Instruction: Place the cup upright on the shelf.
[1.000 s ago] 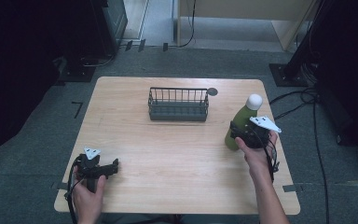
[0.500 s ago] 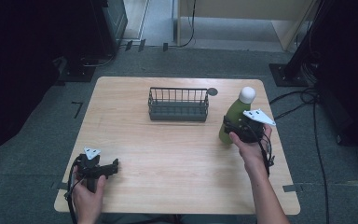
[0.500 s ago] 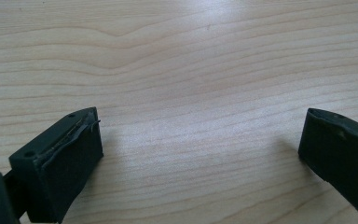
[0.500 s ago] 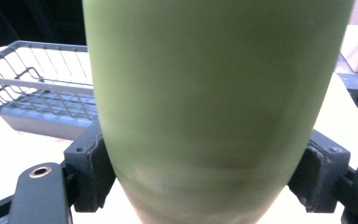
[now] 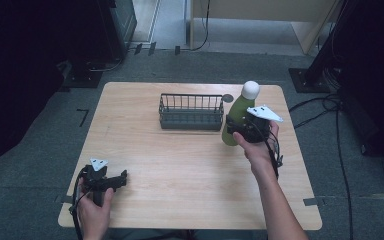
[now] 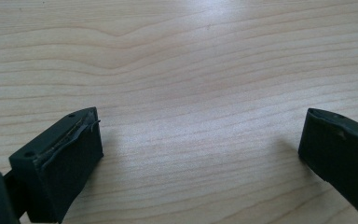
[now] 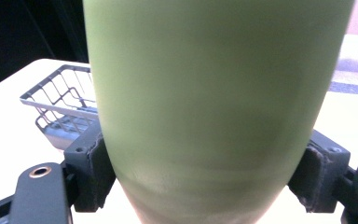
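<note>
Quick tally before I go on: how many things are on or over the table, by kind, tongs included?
Green bottle, white cap, held in the right tongs: 1
Dark wire basket: 1
Small dark round disc beside the basket's right end: 1
Tongs, counting the left tongs: 2
Total: 5

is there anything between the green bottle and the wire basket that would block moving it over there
Nothing visible does. The green bottle, shut in the right gripper, sits just right of the wire basket; what shows of the narrow strip of table between them is bare wood. A small dark disc lies by the basket's far right corner, off that line.
</note>
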Motion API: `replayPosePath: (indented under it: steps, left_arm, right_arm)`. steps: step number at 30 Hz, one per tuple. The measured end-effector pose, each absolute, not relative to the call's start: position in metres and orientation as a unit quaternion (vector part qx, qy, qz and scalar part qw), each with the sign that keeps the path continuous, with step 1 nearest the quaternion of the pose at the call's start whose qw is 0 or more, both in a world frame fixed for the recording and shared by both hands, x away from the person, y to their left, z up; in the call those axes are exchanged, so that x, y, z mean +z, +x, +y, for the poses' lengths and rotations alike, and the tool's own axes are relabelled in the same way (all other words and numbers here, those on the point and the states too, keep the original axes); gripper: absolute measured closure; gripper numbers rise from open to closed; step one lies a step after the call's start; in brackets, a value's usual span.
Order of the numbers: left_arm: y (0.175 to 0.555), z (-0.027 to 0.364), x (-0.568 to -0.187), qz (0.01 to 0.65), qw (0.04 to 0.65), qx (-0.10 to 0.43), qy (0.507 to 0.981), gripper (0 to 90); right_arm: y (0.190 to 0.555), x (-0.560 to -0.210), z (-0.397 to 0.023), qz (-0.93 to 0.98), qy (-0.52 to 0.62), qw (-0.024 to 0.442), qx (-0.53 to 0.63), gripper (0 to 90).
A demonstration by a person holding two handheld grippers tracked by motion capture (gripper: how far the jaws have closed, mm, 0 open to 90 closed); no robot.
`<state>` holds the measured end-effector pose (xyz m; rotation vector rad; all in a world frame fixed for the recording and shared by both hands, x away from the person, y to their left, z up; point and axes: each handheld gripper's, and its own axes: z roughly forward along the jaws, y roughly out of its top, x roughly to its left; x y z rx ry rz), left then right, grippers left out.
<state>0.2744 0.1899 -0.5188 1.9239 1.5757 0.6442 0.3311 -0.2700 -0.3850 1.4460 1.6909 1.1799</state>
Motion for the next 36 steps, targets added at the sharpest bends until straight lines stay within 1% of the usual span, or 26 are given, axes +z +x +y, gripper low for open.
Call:
replayPosePath:
  steps: [6, 16, 20, 28, 36]
  left_arm:
    - [0.274, 0.190, -0.519, 0.589, 0.283, 0.241, 0.718, 0.0]
    - [0.274, 0.190, -0.519, 0.589, 0.283, 0.241, 0.718, 0.0]
    - [0.274, 0.190, -0.519, 0.589, 0.283, 0.240, 0.718, 0.0]
    - [0.274, 0.190, -0.519, 0.589, 0.283, 0.240, 0.718, 0.0]
    - [0.274, 0.190, -0.519, 0.589, 0.283, 0.240, 0.718, 0.0]
  right_arm:
    - [0.336, -0.374, -0.257, 0.644, 0.536, 0.298, 0.458, 20.6]
    - [0.350, -0.345, -0.234, 0.649, 0.520, 0.293, 0.472, 20.6]
    - [0.360, -0.335, -0.228, 0.645, 0.520, 0.289, 0.479, 20.6]
    - [0.382, -0.321, -0.220, 0.638, 0.524, 0.296, 0.480, 20.6]
    - [0.413, -0.323, -0.215, 0.628, 0.539, 0.301, 0.474, 20.6]
